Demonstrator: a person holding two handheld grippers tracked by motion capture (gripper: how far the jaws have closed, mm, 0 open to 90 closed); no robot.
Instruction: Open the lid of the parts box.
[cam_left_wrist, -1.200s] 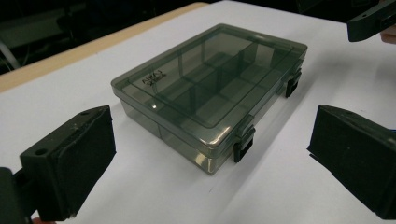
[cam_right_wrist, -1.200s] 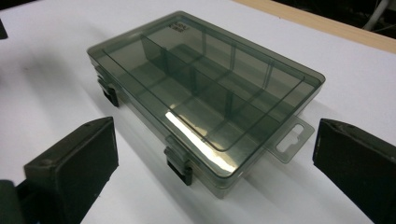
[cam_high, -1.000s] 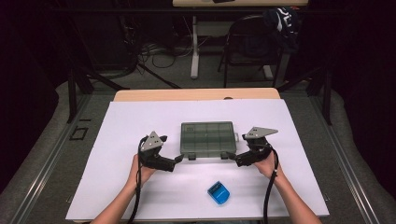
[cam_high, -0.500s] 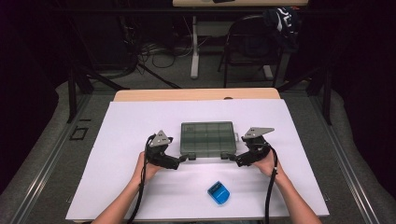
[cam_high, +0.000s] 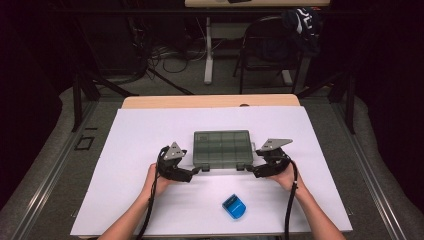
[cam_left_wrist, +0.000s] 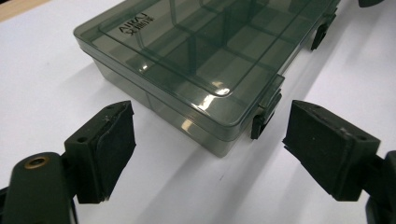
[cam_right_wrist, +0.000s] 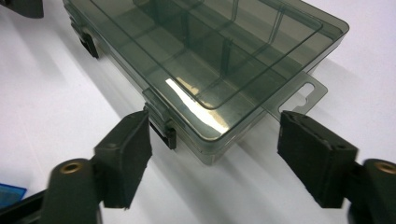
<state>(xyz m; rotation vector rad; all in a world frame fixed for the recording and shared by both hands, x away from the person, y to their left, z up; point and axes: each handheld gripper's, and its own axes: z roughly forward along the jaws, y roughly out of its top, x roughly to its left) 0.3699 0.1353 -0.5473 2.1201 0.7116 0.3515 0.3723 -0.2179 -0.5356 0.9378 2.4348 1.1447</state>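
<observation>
Closure has just been under way at both claws: the left claw (cam_high: 199, 170) and right claw (cam_high: 248, 171) have narrowed around the near corners of the smoked compartment box (cam_high: 222, 147), pads not yet touching it. Bare table (cam_high: 150, 130) is left all round; a blue case (cam_high: 234, 206) lies near the front edge

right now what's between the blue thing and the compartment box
Only bare white table cover lies between the small blue object and the smoky clear compartment box, seen in the high view.
</observation>
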